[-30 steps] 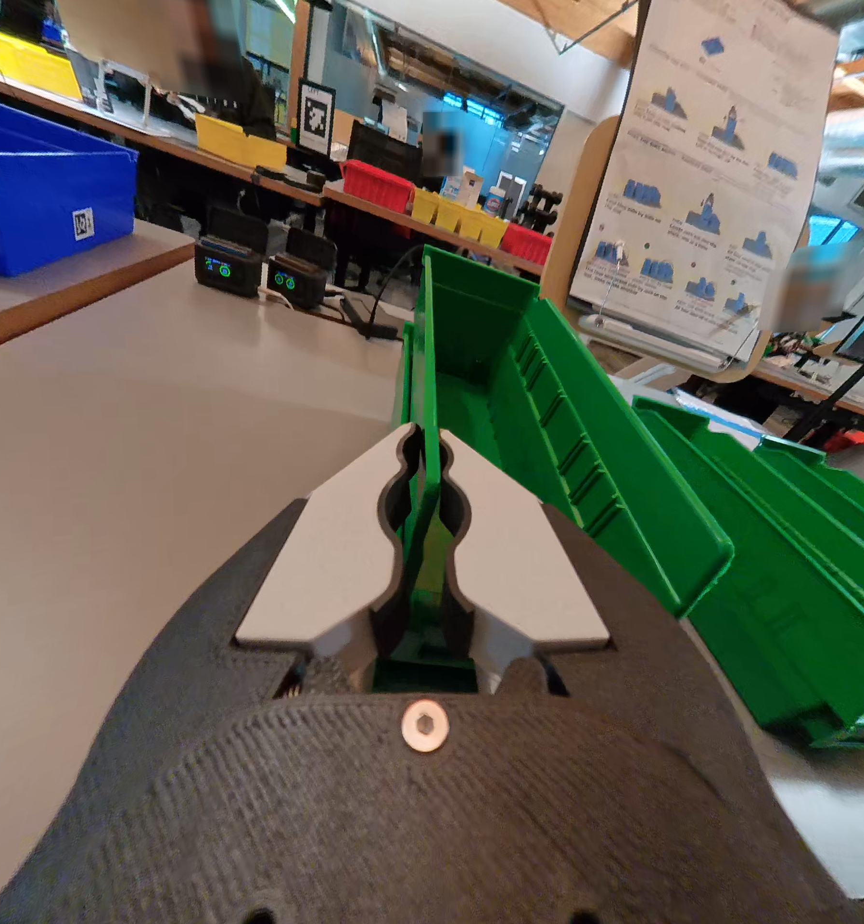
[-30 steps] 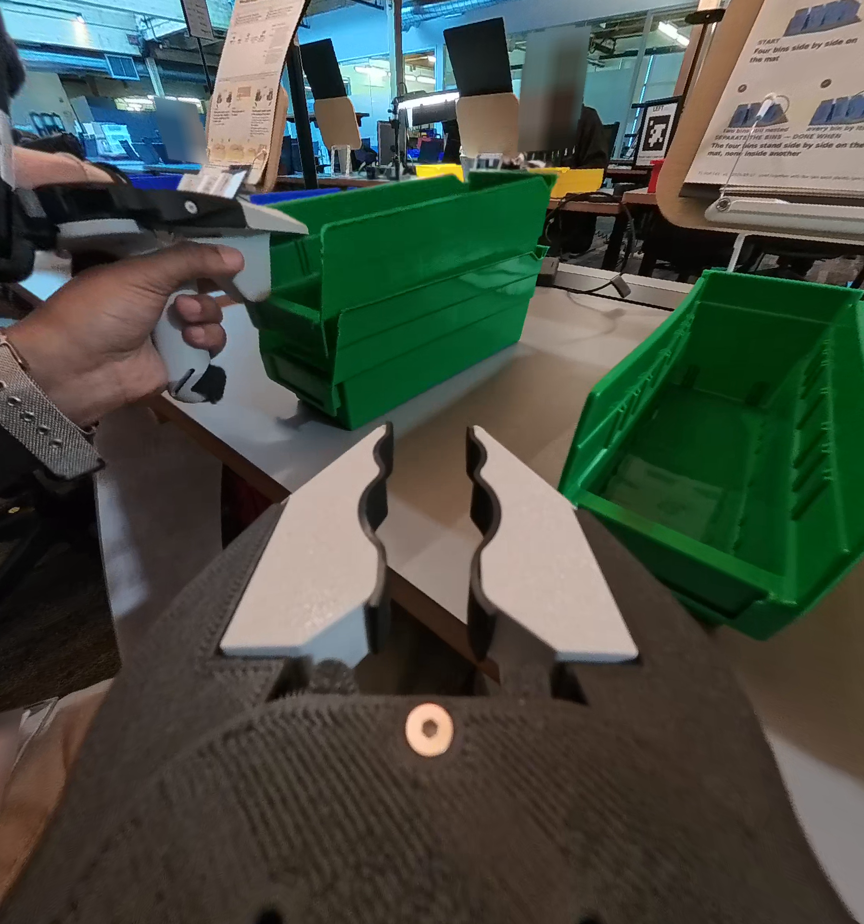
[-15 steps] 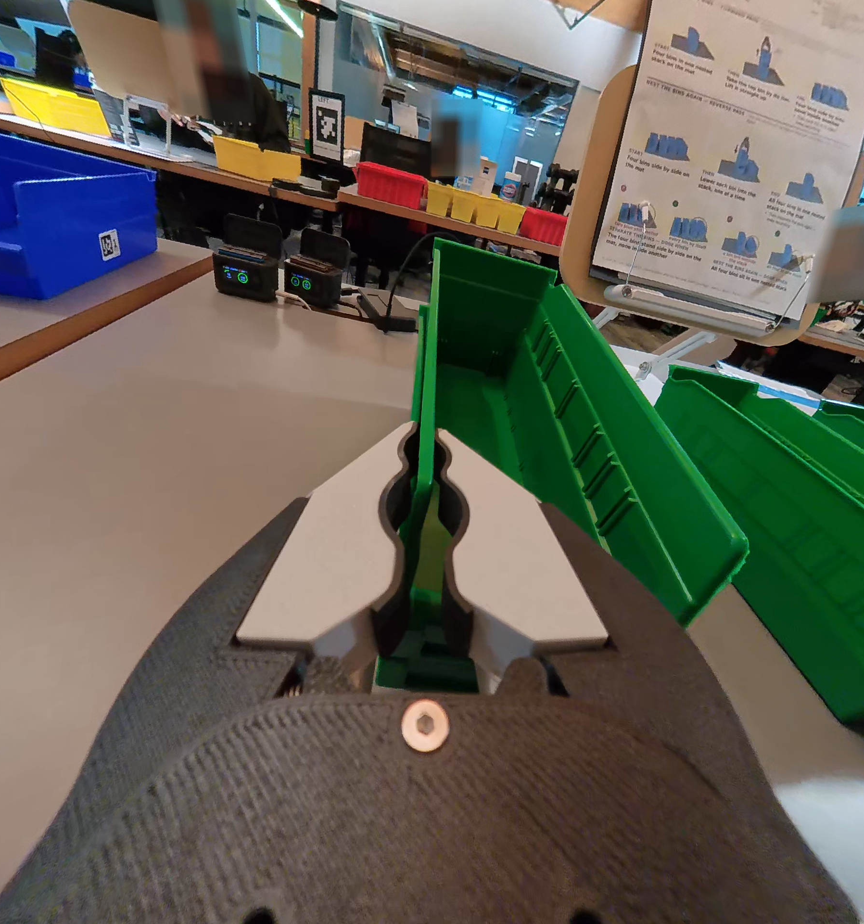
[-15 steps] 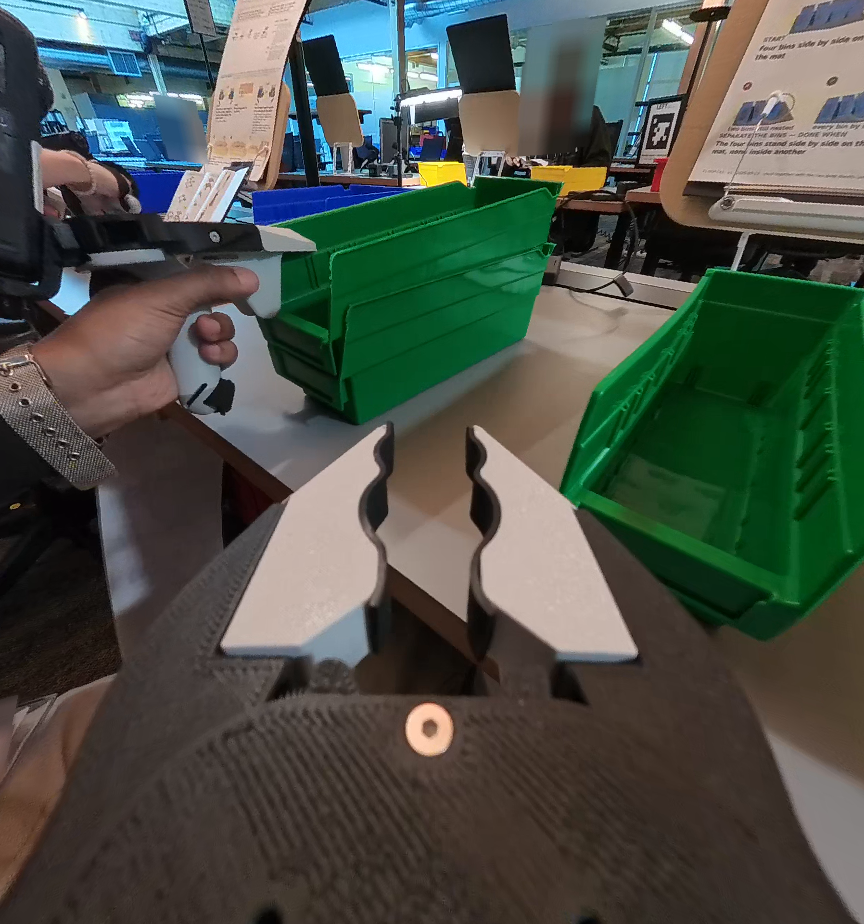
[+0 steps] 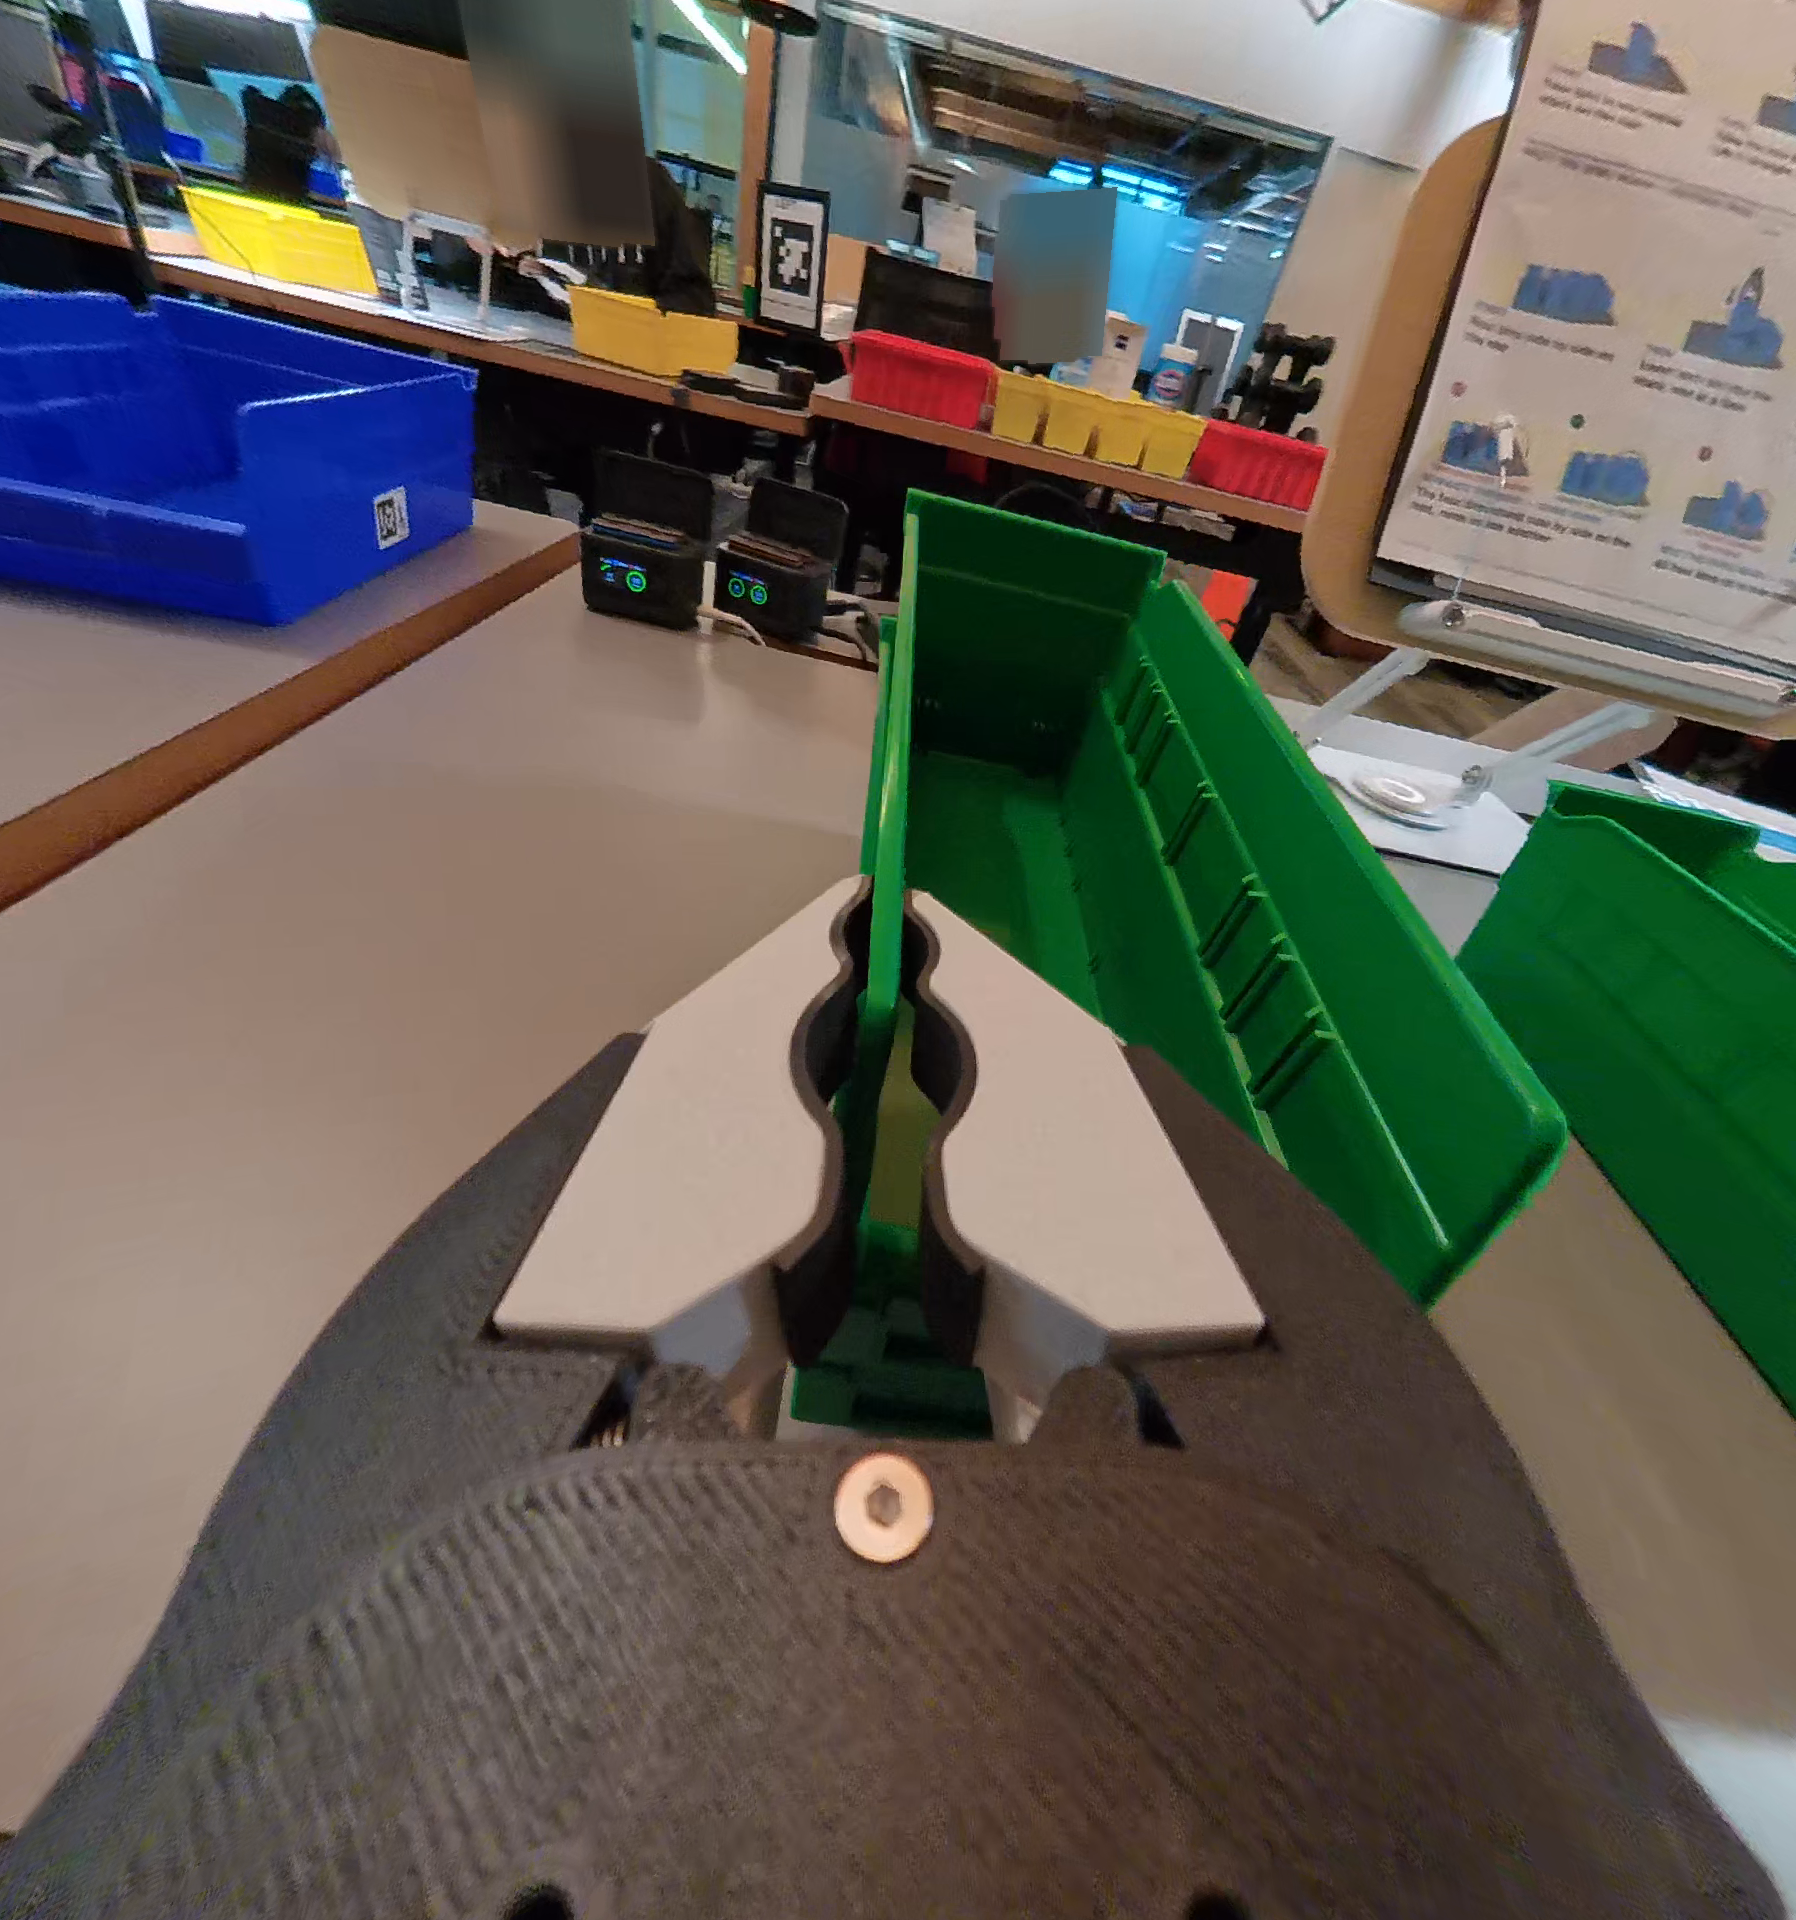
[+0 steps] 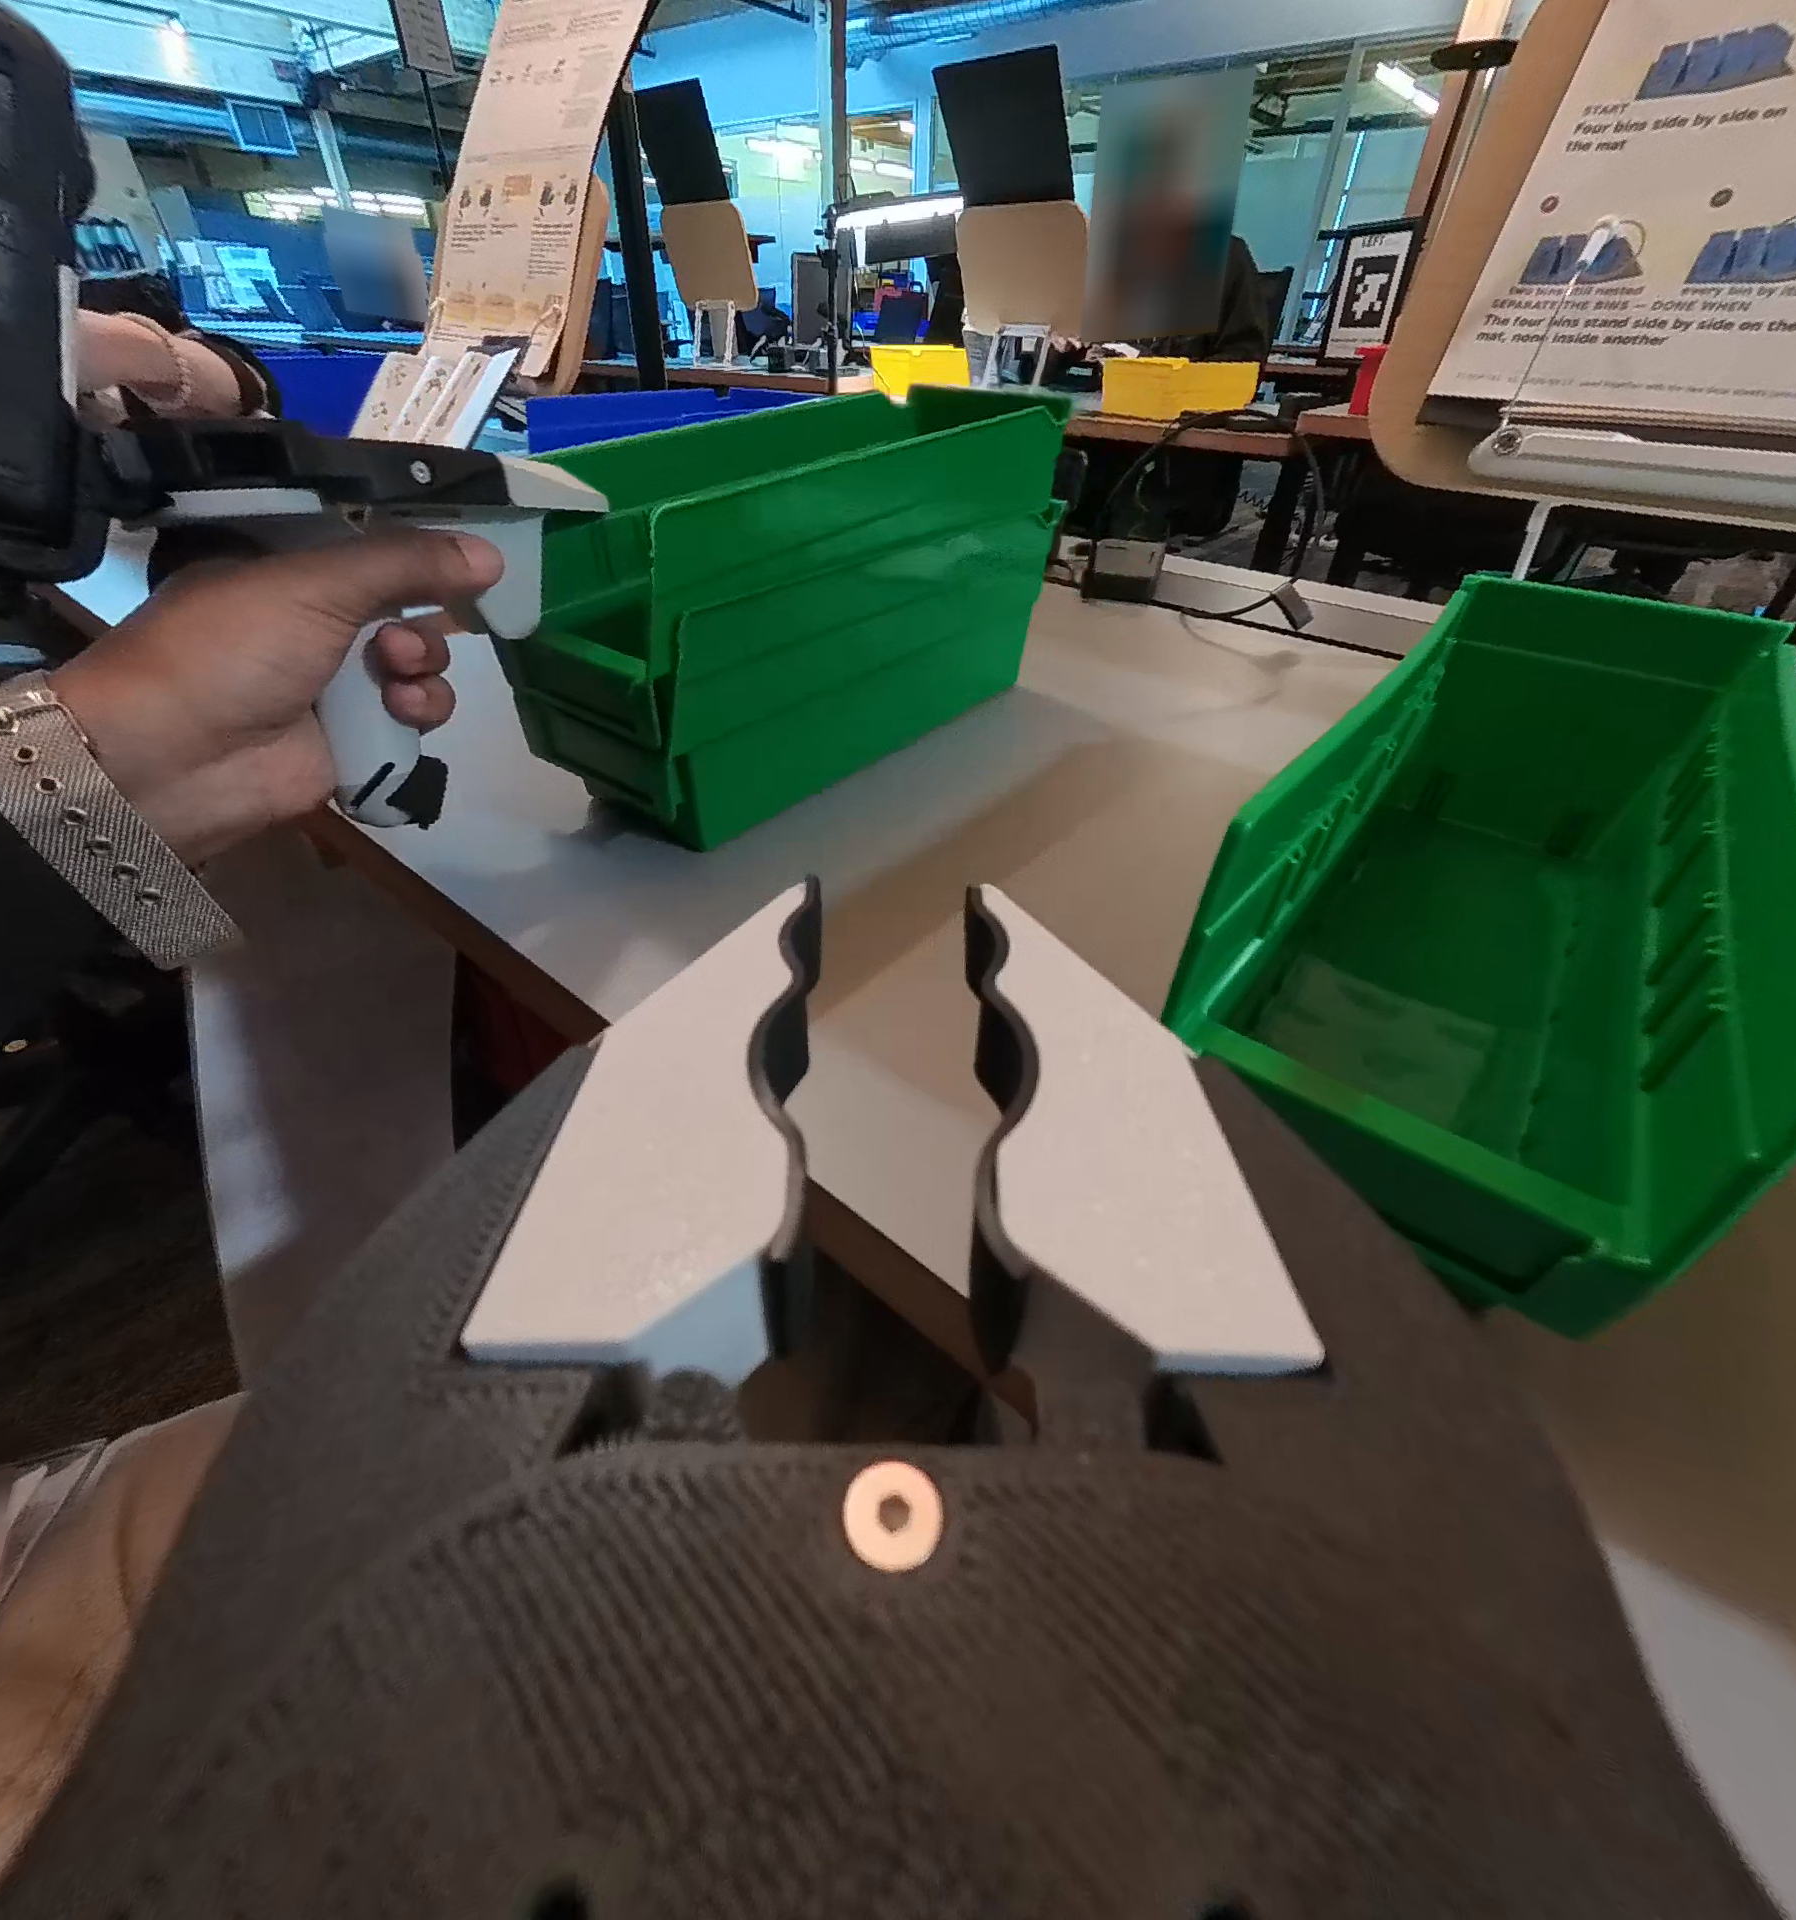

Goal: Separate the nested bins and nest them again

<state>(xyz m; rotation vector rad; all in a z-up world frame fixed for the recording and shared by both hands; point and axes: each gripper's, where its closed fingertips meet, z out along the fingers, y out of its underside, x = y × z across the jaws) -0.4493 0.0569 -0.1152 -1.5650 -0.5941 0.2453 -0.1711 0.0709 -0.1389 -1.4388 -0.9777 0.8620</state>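
The pale grey table (image 5: 302, 987) with a brown wooden edge carries the work, and a second table of the same kind stands beside it to the left, holding a blue plastic bin (image 5: 198, 457) with a small square code sticker on its front. The left tool (image 5: 886, 925) is closed on the thin side wall of the top green plastic bin (image 5: 1185, 914), which sits nested in a stack of green plastic bins (image 6: 821, 623) near the table's front edge; in the right wrist view a hand (image 6: 229, 696) grips that tool's handle, a grey perforated strap on the wrist. The right tool (image 6: 892, 914) hangs above the table edge with its jaws apart and nothing between them. To its right a separate green plastic bin (image 6: 1496, 987) rests alone on the table, well apart from the stack. Two small black devices with lit green rings (image 5: 702, 571) stand at the table's far edge. A printed instruction board (image 5: 1642, 343) on a curved wooden stand rises at the right. Behind, long benches carry yellow plastic bins (image 5: 1091, 426) and red plastic bins (image 5: 915, 374), with monitors and glass partitions beyond.
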